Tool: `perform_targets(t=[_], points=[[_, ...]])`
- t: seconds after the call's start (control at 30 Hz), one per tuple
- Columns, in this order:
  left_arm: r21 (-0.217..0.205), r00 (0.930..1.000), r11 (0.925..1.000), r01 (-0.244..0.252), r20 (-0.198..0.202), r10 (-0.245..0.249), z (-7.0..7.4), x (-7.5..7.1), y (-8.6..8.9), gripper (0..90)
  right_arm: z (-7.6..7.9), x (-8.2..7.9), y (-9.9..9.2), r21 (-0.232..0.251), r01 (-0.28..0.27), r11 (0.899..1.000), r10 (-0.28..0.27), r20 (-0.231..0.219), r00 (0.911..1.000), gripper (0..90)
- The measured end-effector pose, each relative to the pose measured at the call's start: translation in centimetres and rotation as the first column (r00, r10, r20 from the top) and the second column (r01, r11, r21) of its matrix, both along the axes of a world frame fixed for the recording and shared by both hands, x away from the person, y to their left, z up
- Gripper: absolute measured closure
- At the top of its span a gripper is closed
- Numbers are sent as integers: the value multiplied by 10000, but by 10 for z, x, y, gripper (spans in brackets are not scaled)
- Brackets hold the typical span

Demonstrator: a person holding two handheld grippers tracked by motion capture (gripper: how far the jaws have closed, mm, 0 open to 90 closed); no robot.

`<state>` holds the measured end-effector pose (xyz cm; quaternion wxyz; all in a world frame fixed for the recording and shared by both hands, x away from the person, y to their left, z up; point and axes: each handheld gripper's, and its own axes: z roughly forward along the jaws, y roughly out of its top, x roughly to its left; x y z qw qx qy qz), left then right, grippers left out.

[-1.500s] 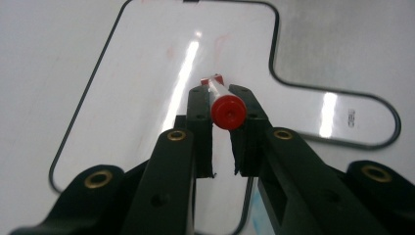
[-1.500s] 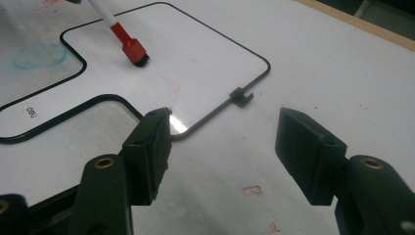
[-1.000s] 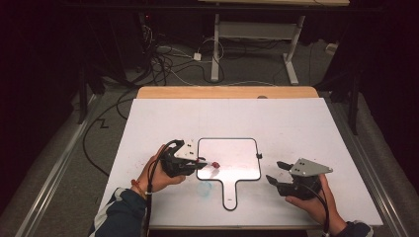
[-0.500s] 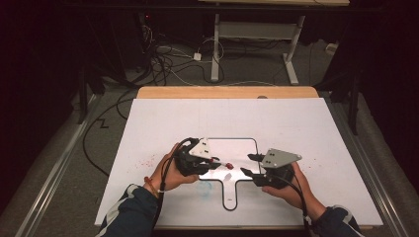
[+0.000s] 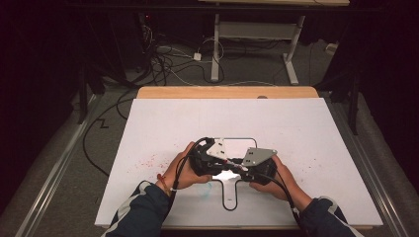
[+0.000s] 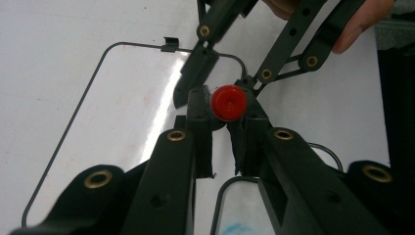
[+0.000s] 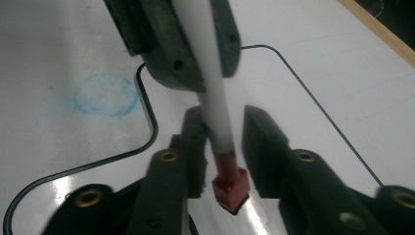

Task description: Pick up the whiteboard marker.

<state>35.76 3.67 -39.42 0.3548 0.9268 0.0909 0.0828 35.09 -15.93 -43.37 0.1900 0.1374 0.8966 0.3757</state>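
Observation:
A white marker [image 7: 215,98] with a red end [image 6: 228,103] hangs over the small black-rimmed whiteboard [image 5: 230,203] in the middle of the table. My left gripper [image 6: 224,110] is shut on the marker near its red round end. My right gripper [image 7: 226,120] faces it tip to tip, and its jaws have just been closing around the marker's other end, a red square tip [image 7: 230,188]. One right pad touches the white barrel, and a small gap still shows at the other pad. In the high view both grippers [image 5: 232,164] meet above the board.
A large white sheet [image 5: 306,128] covers the table, with red specks left and right of the board. A blue smudge [image 7: 105,93] lies beside the board's handle. A wooden edge [image 5: 227,92] runs along the far side. Cables lie on the floor beyond it.
Both hands have come together over the board: the left gripper moved right with the marker, the right gripper moved left. The right jaws now flank the marker.

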Motion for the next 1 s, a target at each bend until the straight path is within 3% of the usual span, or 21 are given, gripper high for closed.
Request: perform_targets(t=[0.13,0.2,0.27,0.33,0.37,0.4,0.47,0.53,0.57,0.6,0.67,0.7,0.73,0.77,0.9,1.0], points=[[-145,9999,9998,-103,131,105,1,0,-5,781,-3,0,3,51,-98,9999,98,-19,9999,809],[-328,9986,9986,-408,313,418,1,0,-7,770,-5,1,4,156,-63,9999,63,5,10000,813],[-622,9969,9964,-576,502,608,3,-1,-5,681,-7,5,3,274,83,9996,-81,-52,10000,814],[-834,9890,9926,-878,1120,969,4,-7,2,563,-12,10,-3,538,309,9981,-306,-61,9995,815],[-957,9868,9912,-912,1248,1029,4,-11,7,507,-18,16,-11,773,639,9950,-629,-159,9979,815],[-1145,9831,9888,-953,1454,1116,2,-15,15,507,-18,16,-11,773,639,9950,-629,-159,9979,815],[-1465,9655,9776,-1510,1902,1776,-4,-23,32,402,-25,21,-22,1075,940,9898,-907,-346,9953,815],[-1722,9472,9621,-2116,2066,2453,-13,-29,51,326,-30,25,-33,1633,1062,9809,-988,-527,9937,816],[-1849,9395,9544,-2344,2091,2713,-17,-32,59,306,-30,26,-36,1689,1216,9781,-1149,-494,9922,816],[-2055,9263,9411,-2684,2132,3107,-23,-36,71,293,-30,26,-37,1668,1271,9778,-1213,-448,9916,816],[-2346,9066,9178,-3205,2049,3689,-33,-44,90,266,-30,24,-42,1627,1302,9780,-1258,-372,9914,816],[-2362,9015,9106,-3392,1948,3864,-39,-47,99,266,-30,22,-43,1537,1353,9788,-1328,-267,9908,816],[-2306,8916,9052,-3571,2048,4039,-44,-51,107,257,-29,20,-44,1398,1327,9812,-1322,-128,9911,816],[-2267,8800,8951,-3840,2037,4291,-50,-54,114,245,-29,19,-46,1303,1395,9816,-1399,-65,9901,817],[-2049,8537,8657,-4566,1730,4912,-69,-69,136,233,-30,18,-48,1436,1535,9777,-1555,26,9878,817],[-2049,8569,8621,-4634,1446,4949,-73,-78,143,229,-32,17,-40,1434,1406,9796,-1467,326,9886,818]])
